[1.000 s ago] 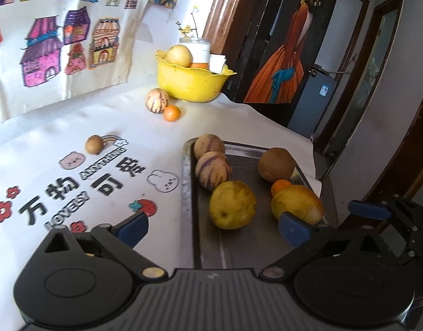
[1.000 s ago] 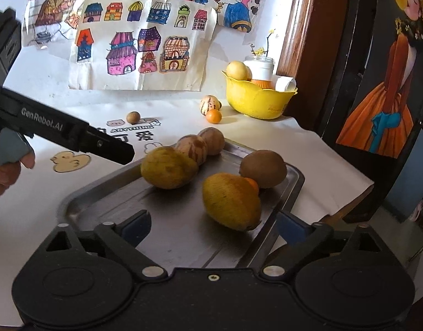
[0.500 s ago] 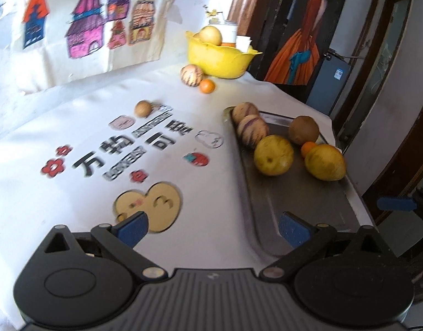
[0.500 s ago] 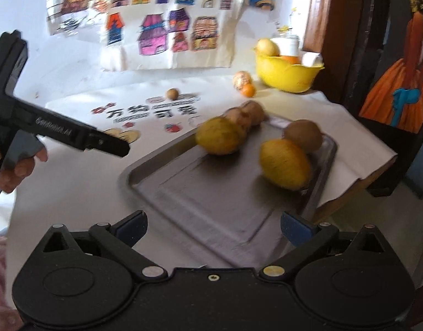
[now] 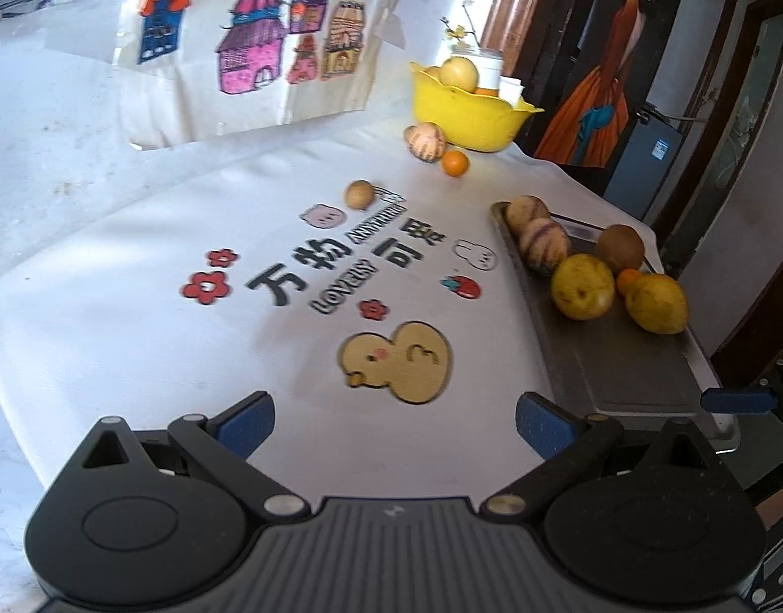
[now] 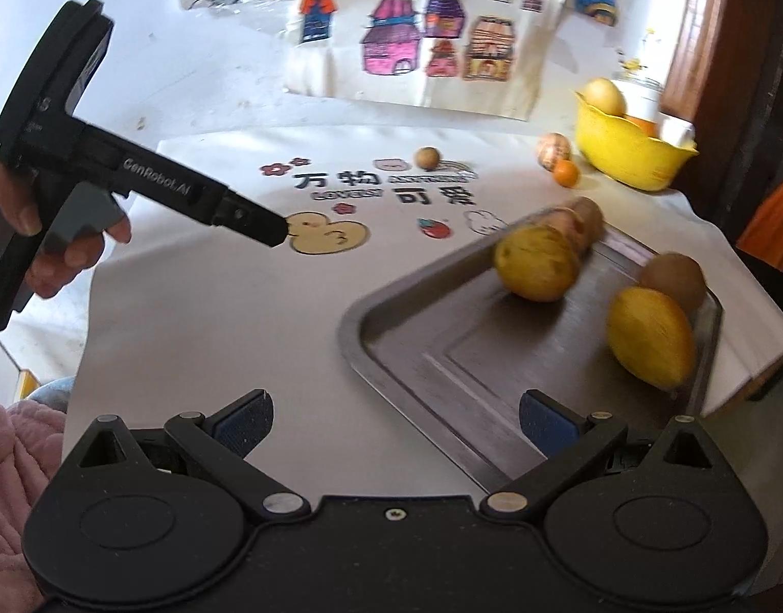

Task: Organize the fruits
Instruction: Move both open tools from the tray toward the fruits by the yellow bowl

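Hanging nearest the lens in each wrist view, both grippers are spread wide with nothing between the pads: the left gripper point(image 5: 391, 424) tilts down over the printed cloth on the surface point(image 5: 136, 316), and the right gripper point(image 6: 394, 421) tilts down over the near corner of the metal tray point(image 6: 417, 357). In the right wrist view the person's left hand point(image 6: 59, 240) wraps the other tool's handle, its nose pointing toward the duck print.

On the tray, sorting looks partly done. Two large yellow fruits point(image 5: 581, 286), two striped melons point(image 5: 545, 246), a brown round fruit point(image 5: 620, 247) and a small orange point(image 5: 627, 280) wedged between them sit clustered at the far half; motion blur makes the exact count a little uncertain in the right view.

Farther out, a small brown fruit point(image 5: 360, 194) lies alone on the cloth, well apart from the tray. Beyond it, another striped melon point(image 5: 425, 141) and a loose orange point(image 5: 455, 163) rest just beside the yellow bowl point(image 5: 468, 112), which already holds fruit. Those three loose pieces appear to be what is left.
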Available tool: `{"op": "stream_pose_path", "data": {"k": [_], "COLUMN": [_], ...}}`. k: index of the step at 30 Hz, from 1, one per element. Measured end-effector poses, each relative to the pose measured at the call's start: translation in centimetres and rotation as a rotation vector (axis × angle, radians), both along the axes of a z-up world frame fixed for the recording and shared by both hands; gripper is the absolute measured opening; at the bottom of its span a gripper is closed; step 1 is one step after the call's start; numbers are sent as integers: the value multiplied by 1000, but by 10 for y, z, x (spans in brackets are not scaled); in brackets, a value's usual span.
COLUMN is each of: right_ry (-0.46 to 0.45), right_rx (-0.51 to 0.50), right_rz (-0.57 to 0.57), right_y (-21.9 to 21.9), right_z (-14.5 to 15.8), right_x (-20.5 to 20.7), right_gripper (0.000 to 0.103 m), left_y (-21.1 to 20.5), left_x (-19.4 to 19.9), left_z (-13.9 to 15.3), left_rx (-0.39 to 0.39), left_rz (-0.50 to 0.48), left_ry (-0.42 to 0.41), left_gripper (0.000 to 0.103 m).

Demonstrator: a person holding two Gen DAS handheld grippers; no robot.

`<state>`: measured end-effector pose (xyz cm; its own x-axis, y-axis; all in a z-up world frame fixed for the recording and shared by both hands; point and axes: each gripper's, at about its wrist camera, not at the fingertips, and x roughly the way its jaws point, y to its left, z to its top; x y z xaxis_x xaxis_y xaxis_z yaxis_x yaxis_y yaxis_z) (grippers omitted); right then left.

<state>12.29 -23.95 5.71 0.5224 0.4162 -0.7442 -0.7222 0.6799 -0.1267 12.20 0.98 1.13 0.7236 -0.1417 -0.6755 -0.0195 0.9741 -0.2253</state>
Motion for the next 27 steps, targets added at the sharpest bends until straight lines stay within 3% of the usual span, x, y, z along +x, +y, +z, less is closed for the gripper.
{"op": "stream_pose_path", "data": {"k": [12,27], "right_ry": [1,16], "right_rx": [-42,-2], "right_rz": [91,45], "right_y": [38,52], "right_z": [15,51], "right_x": [13,66], "right_gripper": [102,102], "left_y": [37,48], "left_x": [16,55], "left_z": [4,5], "left_rx": [-10,-27], "left_rz": [48,47], "left_ry": [-4,4], "left_gripper": [103,103]}}
